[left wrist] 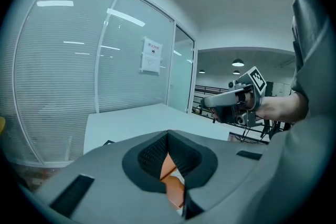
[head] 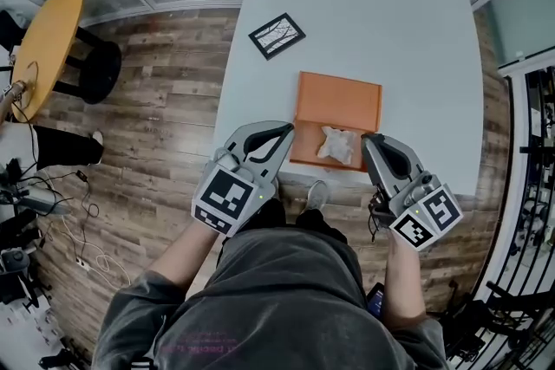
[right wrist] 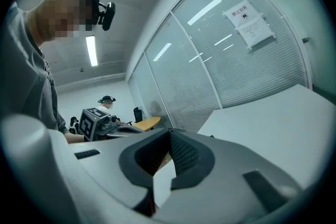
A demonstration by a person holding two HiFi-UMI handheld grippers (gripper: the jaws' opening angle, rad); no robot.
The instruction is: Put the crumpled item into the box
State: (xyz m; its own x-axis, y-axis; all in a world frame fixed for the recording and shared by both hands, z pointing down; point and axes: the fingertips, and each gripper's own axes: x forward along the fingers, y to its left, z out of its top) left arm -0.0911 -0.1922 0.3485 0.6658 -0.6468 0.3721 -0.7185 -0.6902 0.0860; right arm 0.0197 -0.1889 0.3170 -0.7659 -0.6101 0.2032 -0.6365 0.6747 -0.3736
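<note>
A crumpled white item (head: 336,143) lies inside the shallow orange box (head: 338,100), in its near right part, on the white table (head: 390,30). My left gripper (head: 288,129) hovers just left of the box's near corner. Its jaws are shut and hold nothing. My right gripper (head: 369,139) is just right of the crumpled item, at the box's near right corner, jaws together and empty. In the left gripper view the gripper's (left wrist: 168,134) tips meet, and the orange box (left wrist: 168,169) shows below through the gap. The right gripper's (right wrist: 169,132) own view shows its tips closed.
A small black-framed card (head: 277,35) lies on the table beyond the box. A round yellow table (head: 45,48) and cables (head: 82,221) are on the wooden floor at left. Glass walls run behind the table. A black rack (head: 529,212) stands at right.
</note>
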